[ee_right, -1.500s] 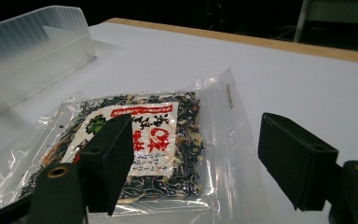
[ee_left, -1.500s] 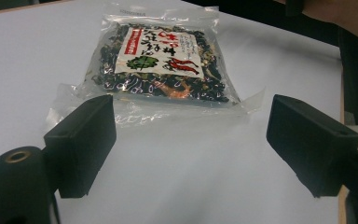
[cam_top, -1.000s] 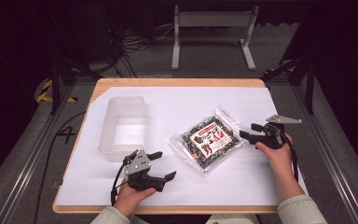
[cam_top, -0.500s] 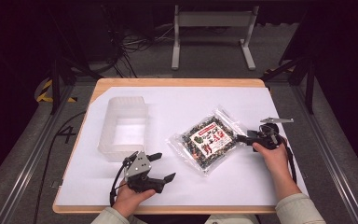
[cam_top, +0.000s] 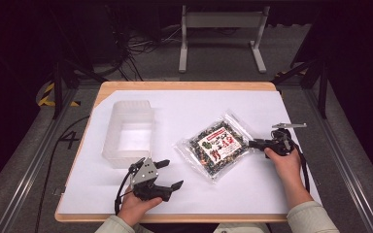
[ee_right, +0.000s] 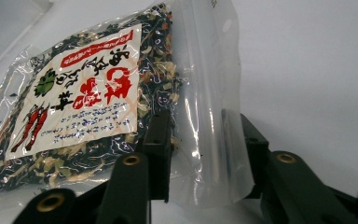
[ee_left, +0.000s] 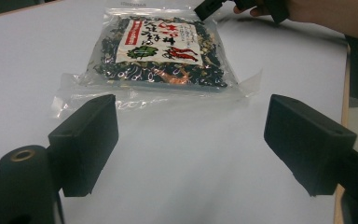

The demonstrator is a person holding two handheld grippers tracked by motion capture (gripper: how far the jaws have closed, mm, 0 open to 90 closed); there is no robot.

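Between the right hand-held gripper's (ee_right: 200, 154) jaws, the packet's (ee_right: 93, 107) clear edge.

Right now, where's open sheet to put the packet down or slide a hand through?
Free: the far strip of the white sheet beyond the clear bin and packet; the near strip between the left gripper and right forearm. Crowded: the packet's right edge, where the right gripper has just been closing on the clear flap.

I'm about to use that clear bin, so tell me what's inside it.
The bin looks empty: through its frosted walls the white table cover shows at the bottom. Its near corner sits behind the left gripper, so that bit is hidden.
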